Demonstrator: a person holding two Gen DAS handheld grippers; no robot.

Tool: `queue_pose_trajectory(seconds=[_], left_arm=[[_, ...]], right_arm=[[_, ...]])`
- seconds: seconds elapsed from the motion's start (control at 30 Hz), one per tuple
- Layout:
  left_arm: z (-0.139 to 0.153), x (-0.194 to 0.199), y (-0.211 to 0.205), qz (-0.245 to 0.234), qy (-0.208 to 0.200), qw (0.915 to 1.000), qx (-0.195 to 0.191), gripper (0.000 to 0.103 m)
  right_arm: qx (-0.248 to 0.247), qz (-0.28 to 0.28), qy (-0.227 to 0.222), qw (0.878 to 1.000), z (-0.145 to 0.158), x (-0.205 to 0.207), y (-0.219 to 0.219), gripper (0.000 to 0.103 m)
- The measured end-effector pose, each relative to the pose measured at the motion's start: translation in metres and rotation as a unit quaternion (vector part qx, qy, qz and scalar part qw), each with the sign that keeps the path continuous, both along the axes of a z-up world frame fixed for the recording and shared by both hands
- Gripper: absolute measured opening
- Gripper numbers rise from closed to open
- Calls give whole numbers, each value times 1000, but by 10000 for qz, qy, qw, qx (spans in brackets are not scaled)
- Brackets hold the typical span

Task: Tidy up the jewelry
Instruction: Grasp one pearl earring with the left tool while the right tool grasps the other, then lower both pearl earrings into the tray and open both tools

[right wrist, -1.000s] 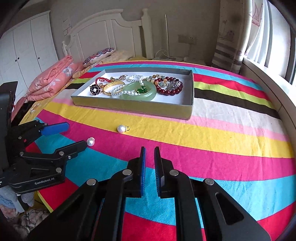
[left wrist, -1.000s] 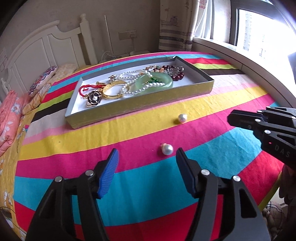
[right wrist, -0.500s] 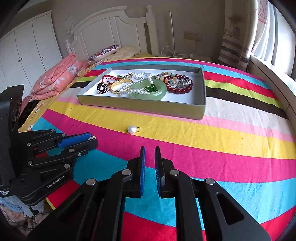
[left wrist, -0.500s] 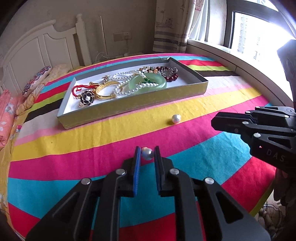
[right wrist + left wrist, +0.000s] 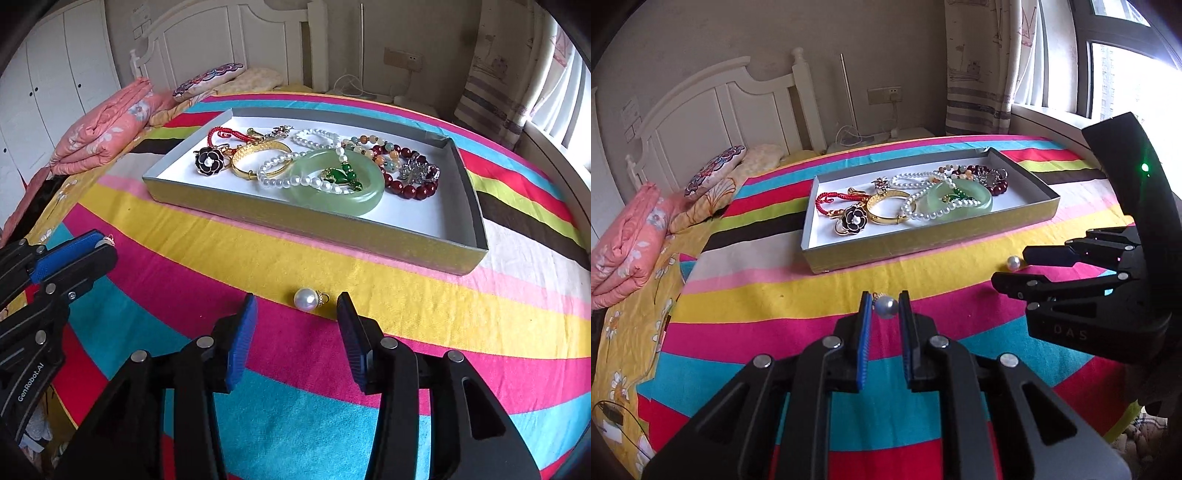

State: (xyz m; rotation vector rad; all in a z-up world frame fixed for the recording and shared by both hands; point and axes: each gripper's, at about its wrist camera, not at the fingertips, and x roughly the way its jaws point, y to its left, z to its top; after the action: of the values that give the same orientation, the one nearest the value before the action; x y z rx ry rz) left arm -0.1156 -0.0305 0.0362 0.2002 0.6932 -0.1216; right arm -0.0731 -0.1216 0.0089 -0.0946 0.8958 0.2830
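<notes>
1. Left wrist view: the left gripper [image 5: 883, 308] pinches a pearl pendant [image 5: 885, 307] between its blue pads, lifted off the striped bedspread [image 5: 768, 295]. The right wrist view shows only the pendant's gold loop at the pad tips.
2. Right wrist view: the right gripper [image 5: 297, 308] stands spread, its jaws having just been opening. A second pearl pendant [image 5: 306, 300] lies on the bedspread between the fingertips, touching neither pad.
3. Left wrist view: that second pendant [image 5: 1013, 263] sits just beyond the right gripper's tips.
4. The jewelry tray [image 5: 369, 225] lies beyond both grippers, near the second pendant. It holds a jade bangle [image 5: 336, 184], a gold bangle, pearl strands and bead bracelets.
5. Open room: bare bedspread runs between the grippers and the tray's near wall. The tray's near-right corner floor is bare.
</notes>
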Motion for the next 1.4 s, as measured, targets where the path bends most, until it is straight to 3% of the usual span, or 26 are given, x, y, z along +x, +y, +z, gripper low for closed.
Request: queue_pose_trajectory(seconds=[0.07, 0.2, 0.5, 0.93, 1.13, 1.27, 1.4], left_arm=[[-1, 0, 1, 21, 3, 10000, -7, 14], [-2, 0, 3, 72, -13, 10000, 15, 14], [-5, 1, 6, 155, -20, 9999, 53, 14], [2, 13, 3, 210, -179, 9994, 231, 14], [15, 34, 4, 239, -249, 9991, 241, 14], [26, 58, 5, 168, -200, 9996, 60, 14], [29, 87, -3, 97, -91, 9999, -10, 14]], right_arm=[[-141, 4, -45, 9999, -1, -2, 4, 39], [-263, 11, -143, 9996, -1, -6, 5, 15], [-284, 79, -381, 9988, 7, -17, 4, 15], [-79, 103, -843, 9964, 44, -11, -7, 15], [78, 125, -1017, 9947, 55, 1, -14, 15], [451, 222, -1146, 9921, 62, 13, -29, 15], [400, 124, -1187, 9921, 63, 29, -36, 15]])
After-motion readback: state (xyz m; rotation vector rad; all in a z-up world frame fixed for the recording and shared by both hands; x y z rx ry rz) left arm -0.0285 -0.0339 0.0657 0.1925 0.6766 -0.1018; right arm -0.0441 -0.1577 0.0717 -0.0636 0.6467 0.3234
